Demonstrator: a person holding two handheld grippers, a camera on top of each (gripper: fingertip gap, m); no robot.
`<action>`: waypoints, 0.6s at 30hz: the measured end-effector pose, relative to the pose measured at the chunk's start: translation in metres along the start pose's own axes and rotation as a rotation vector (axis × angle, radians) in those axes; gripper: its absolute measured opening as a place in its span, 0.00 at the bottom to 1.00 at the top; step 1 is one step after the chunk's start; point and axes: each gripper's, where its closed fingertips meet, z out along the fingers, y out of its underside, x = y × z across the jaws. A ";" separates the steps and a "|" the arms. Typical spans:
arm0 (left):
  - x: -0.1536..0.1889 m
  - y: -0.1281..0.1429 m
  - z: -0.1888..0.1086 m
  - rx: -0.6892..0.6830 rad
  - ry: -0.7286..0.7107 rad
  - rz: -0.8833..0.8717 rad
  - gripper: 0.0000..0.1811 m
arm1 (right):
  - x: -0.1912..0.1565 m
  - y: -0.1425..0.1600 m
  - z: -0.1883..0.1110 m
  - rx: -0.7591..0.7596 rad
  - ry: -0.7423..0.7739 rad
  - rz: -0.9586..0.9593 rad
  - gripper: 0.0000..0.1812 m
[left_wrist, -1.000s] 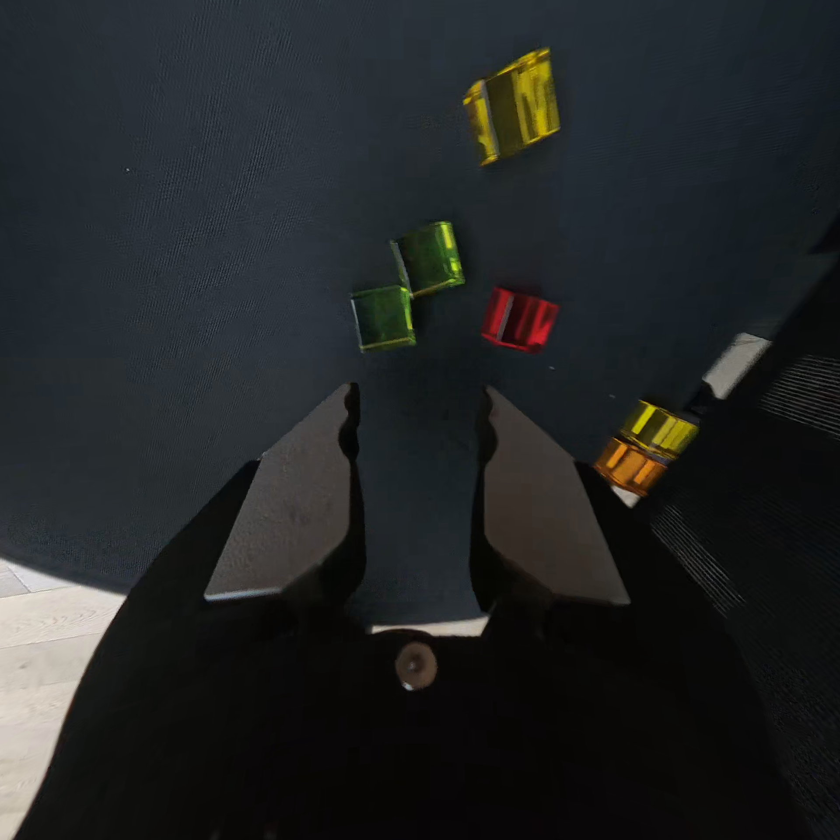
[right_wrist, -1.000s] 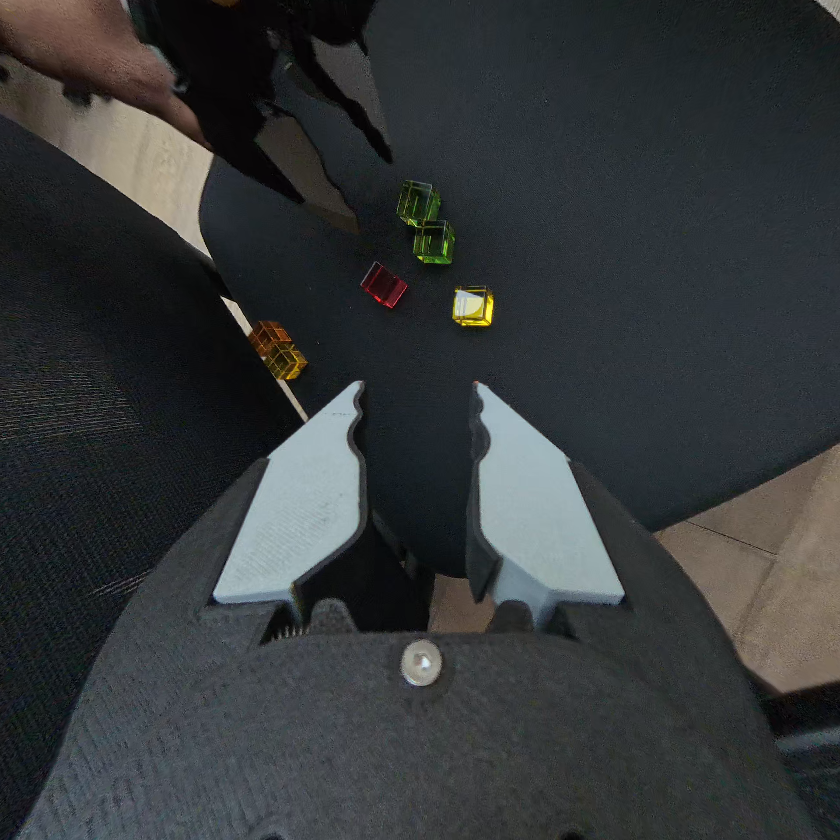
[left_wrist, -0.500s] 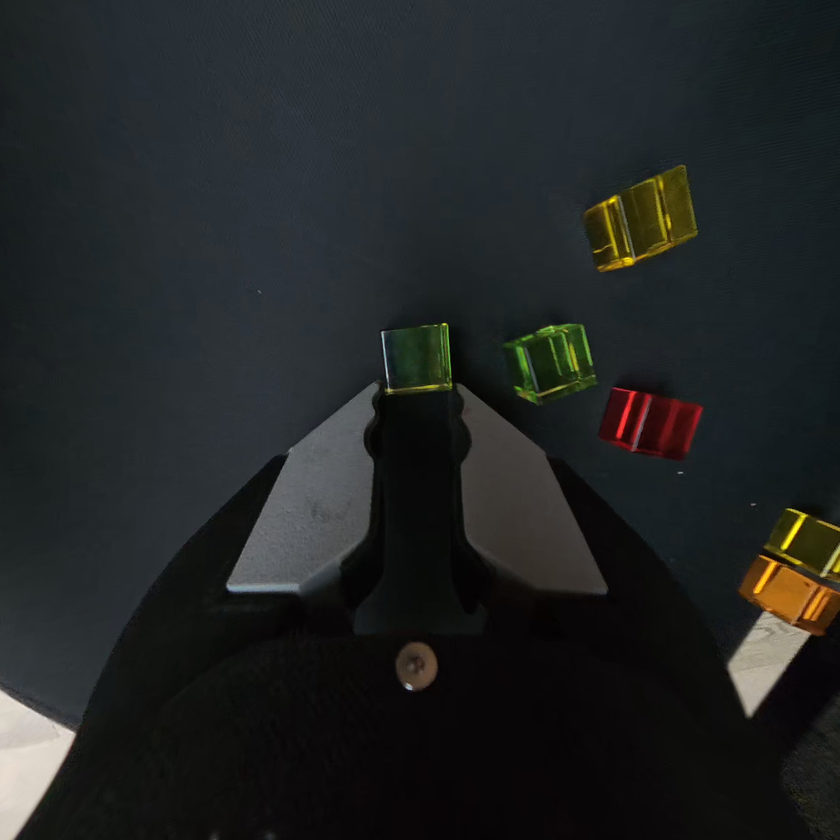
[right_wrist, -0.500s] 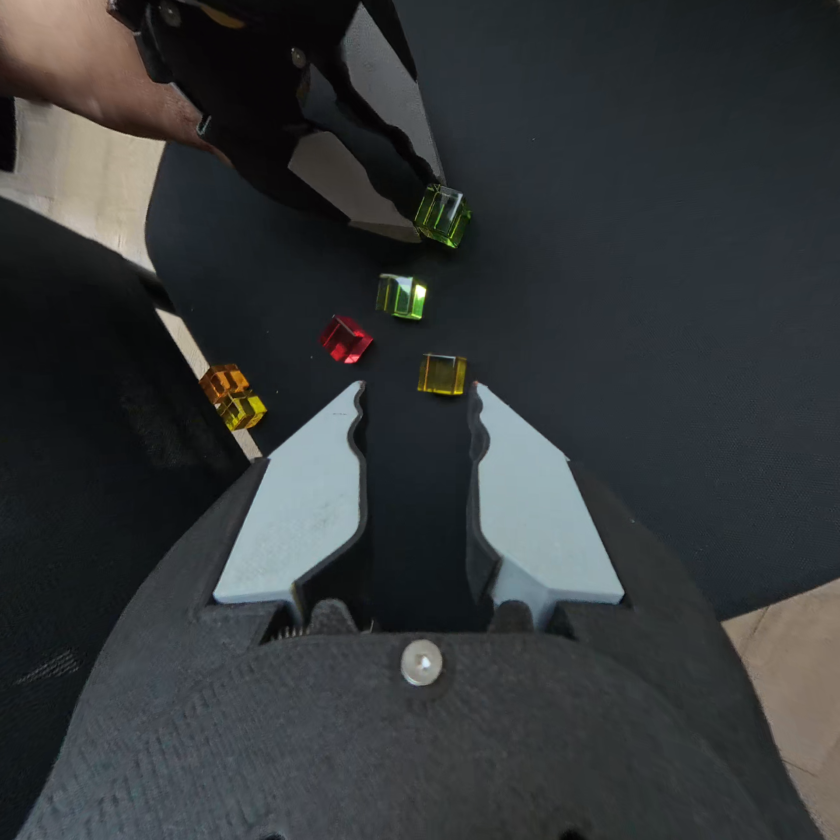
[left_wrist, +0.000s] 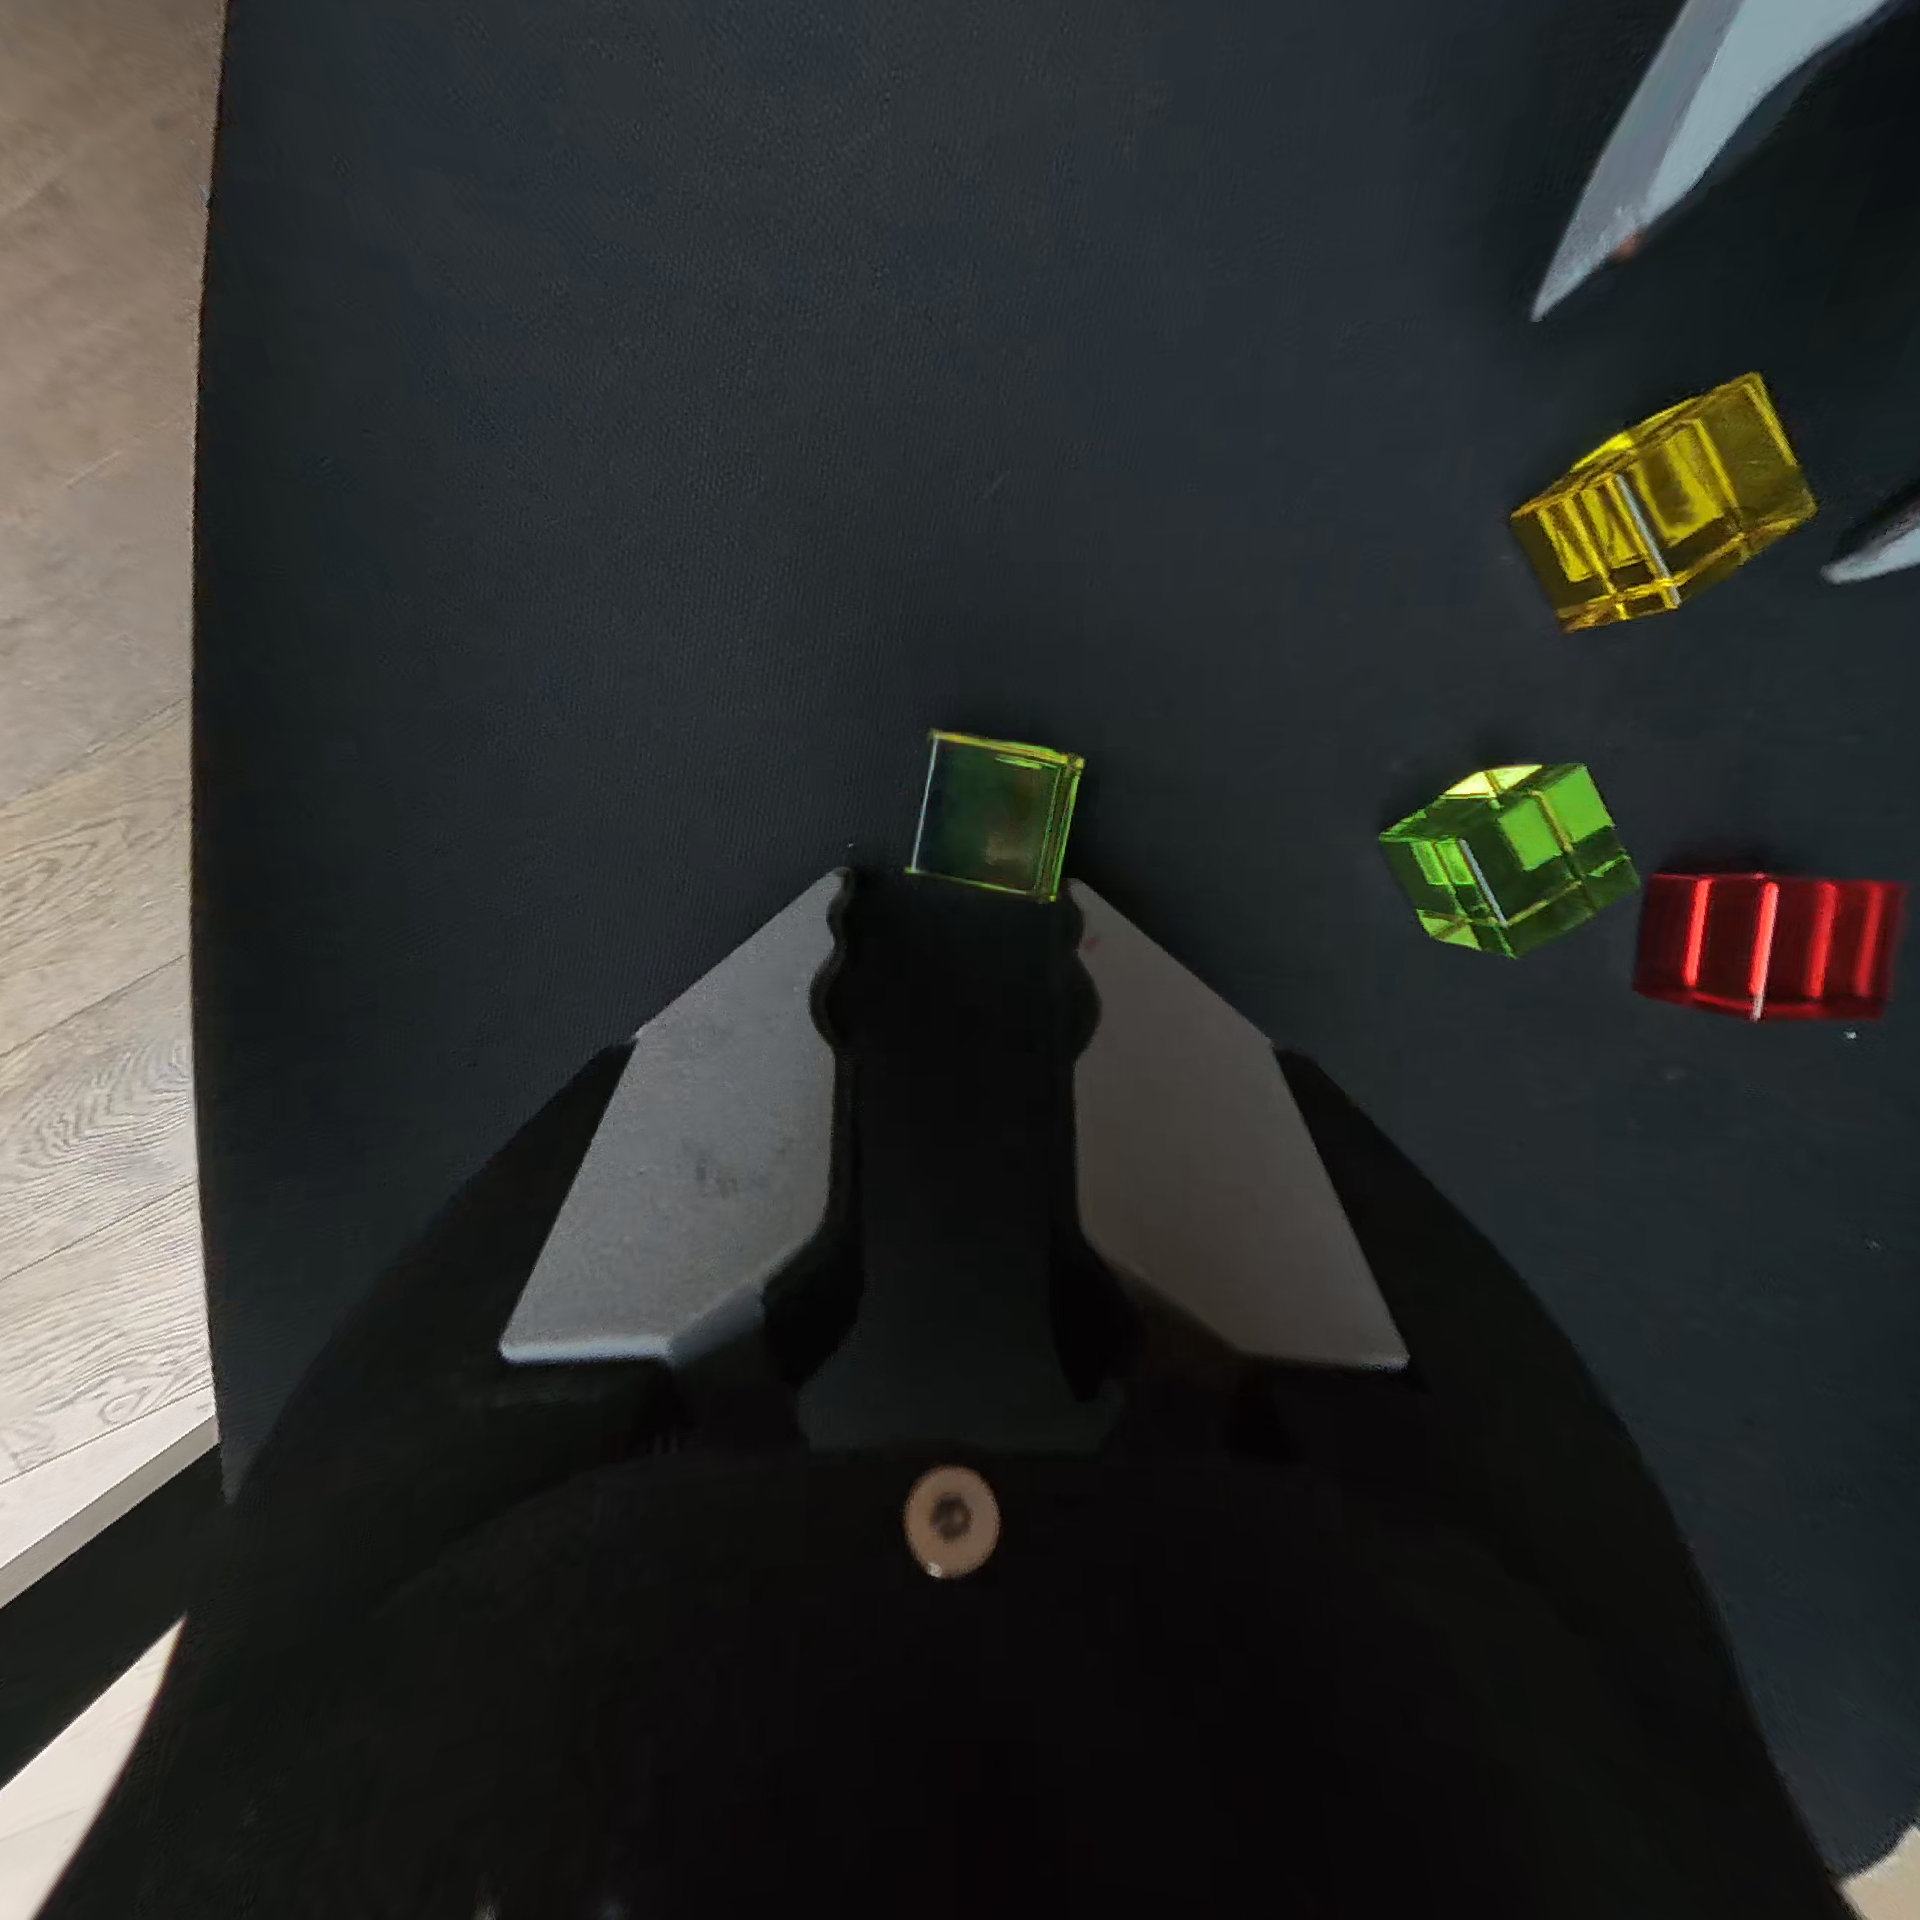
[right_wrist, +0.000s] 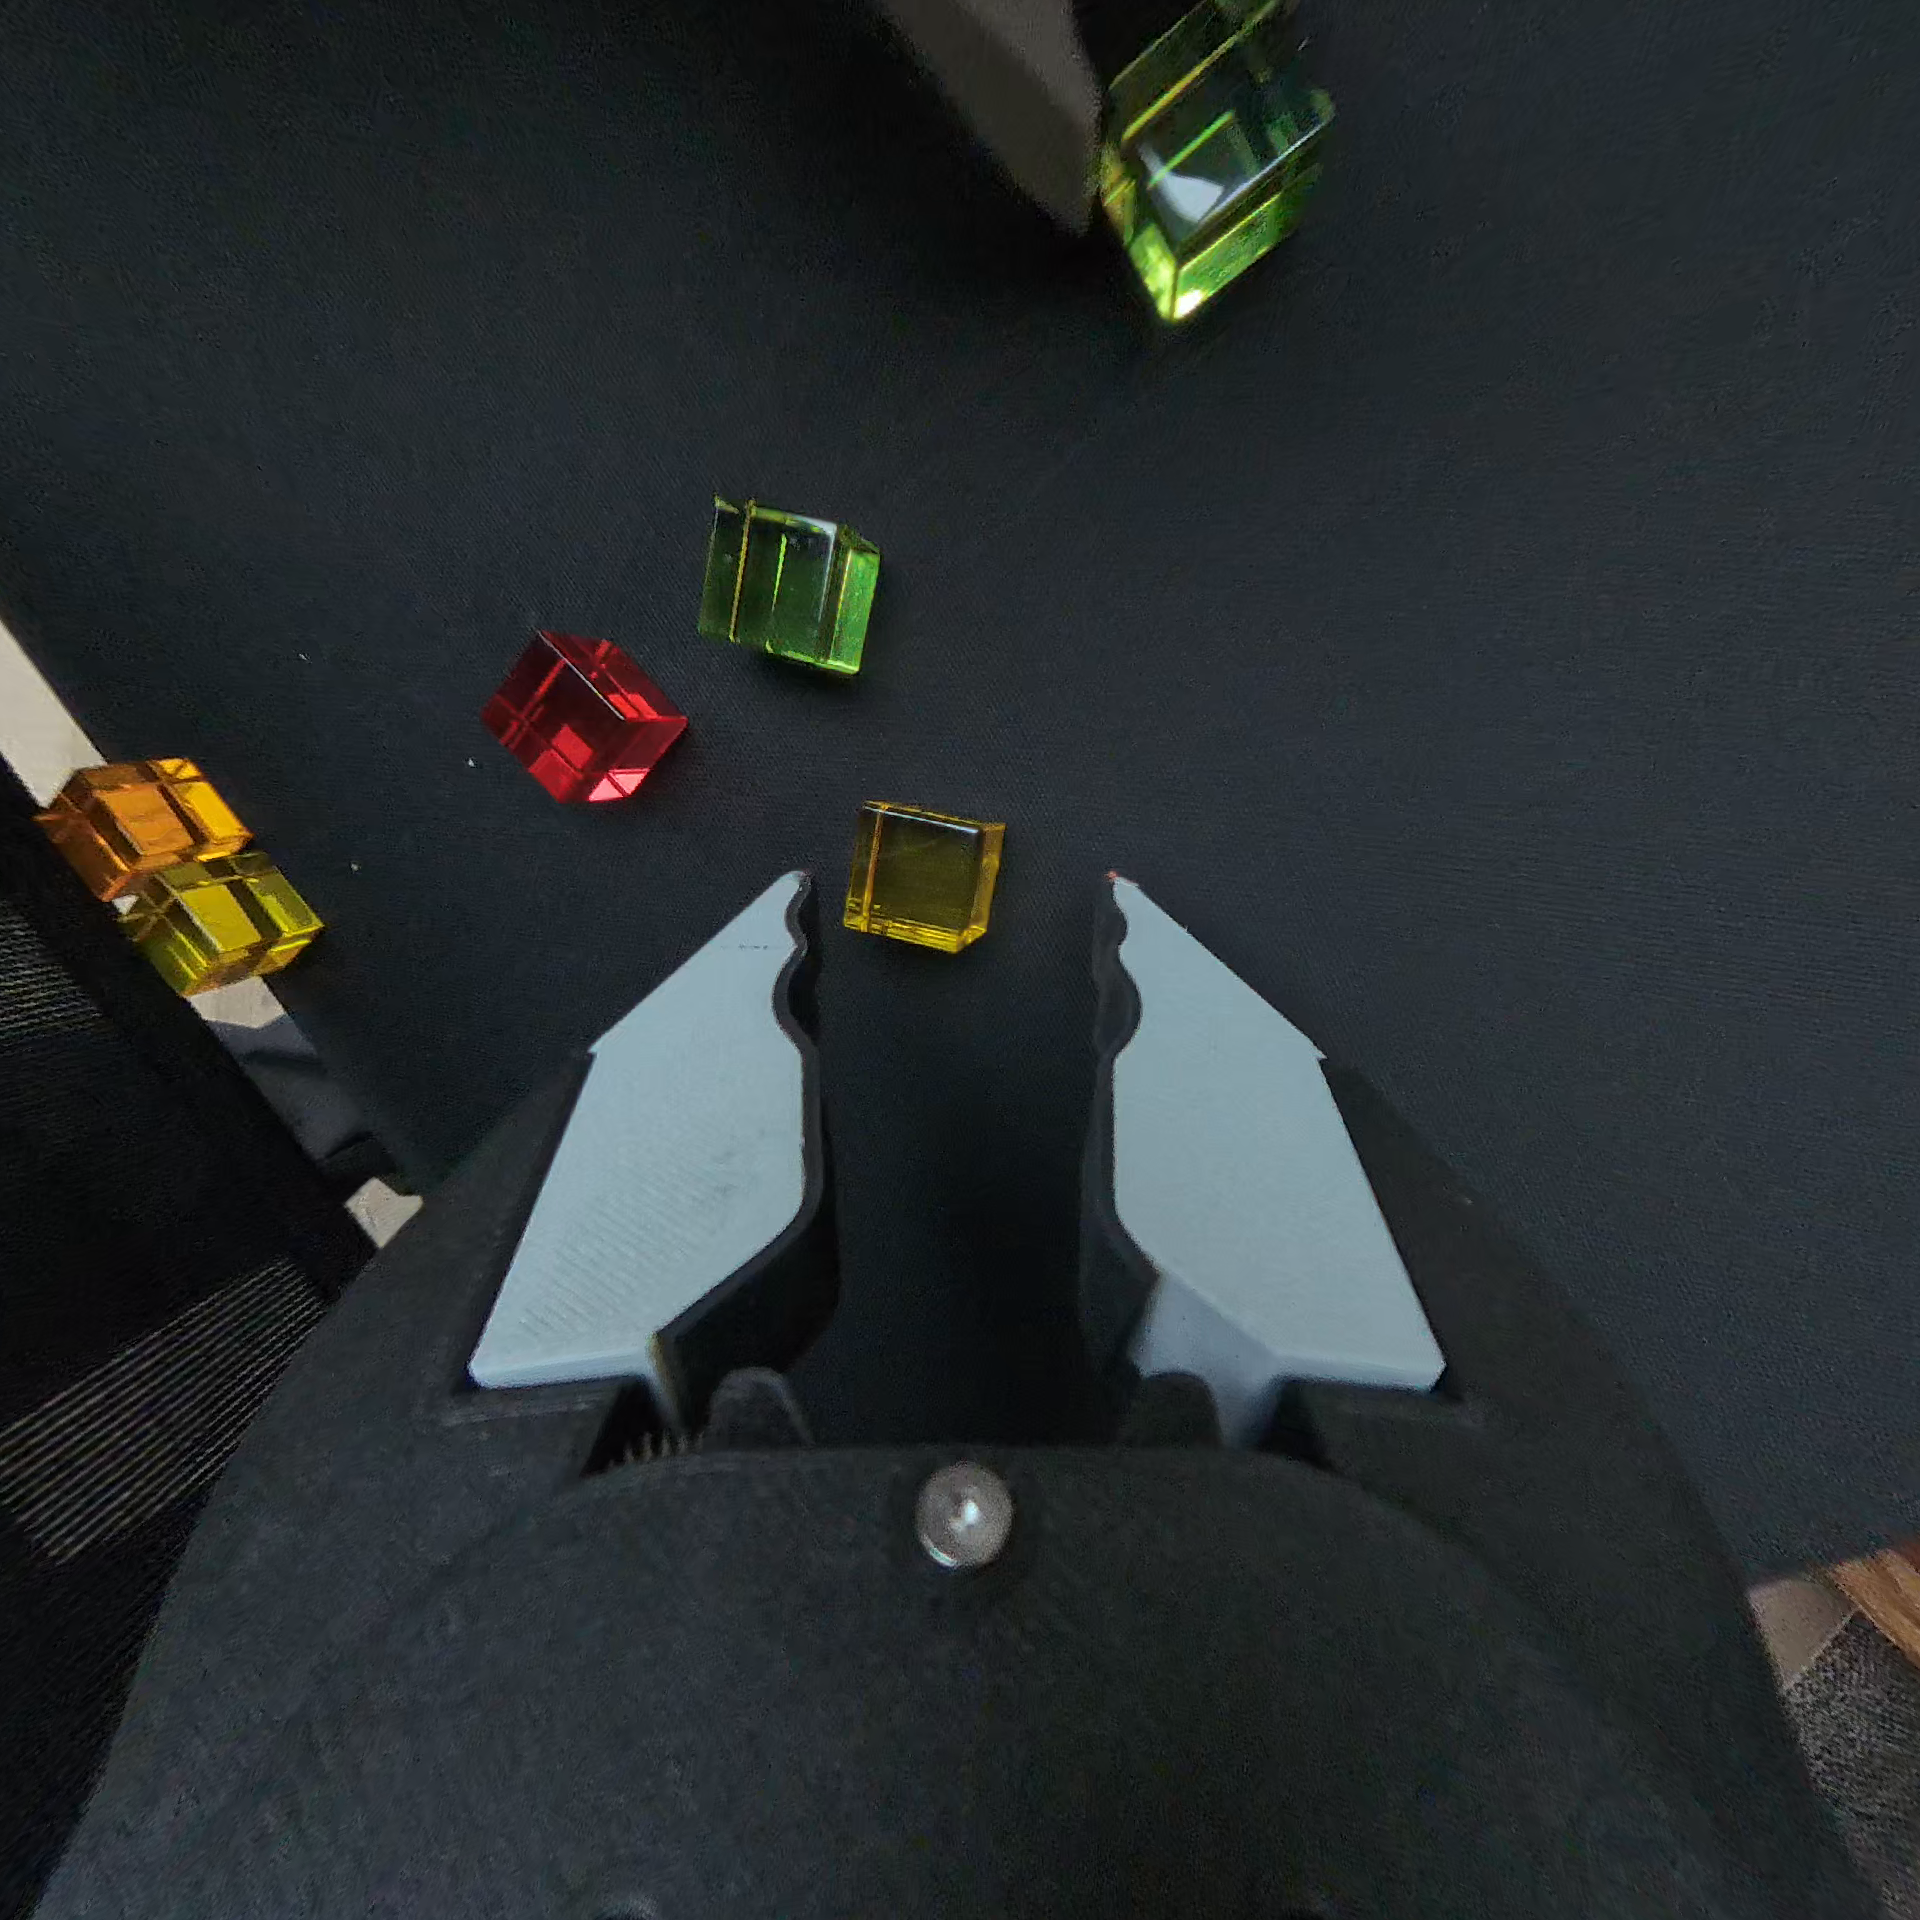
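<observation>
The left gripper (left_wrist: 956, 883) fingers pinch a clear green acrylic cube (left_wrist: 995, 816) above the black fabric seat (left_wrist: 623, 468). The right gripper (right_wrist: 956, 883), fingers apart, should centre on the clear yellow acrylic cube (right_wrist: 923, 876), mid-seat, before closing squarely.

Yellow cube (right_wrist: 923, 875) just ahead of right gripper's (right_wrist: 956, 894) parted jaws.

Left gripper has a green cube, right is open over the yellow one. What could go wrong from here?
1. The left gripper pinches the held green cube only at its fingertips; a smooth clear cube may slip out.
2. The right gripper is open with the yellow cube nearer its left finger, so closing may skew or push it.
3. The orange cube and the second yellow cube sit at the edge of the black fabric seat; a bump might knock them off.
</observation>
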 end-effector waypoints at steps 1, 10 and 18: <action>-0.002 0.000 0.000 0.006 -0.007 -0.002 0.17 | -0.001 0.003 0.005 -0.011 0.002 -0.011 0.29; -0.006 -0.014 0.003 0.053 0.022 -0.018 0.31 | 0.005 0.005 0.021 -0.021 0.106 -0.136 0.21; -0.004 -0.020 0.010 0.054 0.014 0.002 0.02 | 0.011 0.000 0.017 0.021 0.100 -0.152 0.14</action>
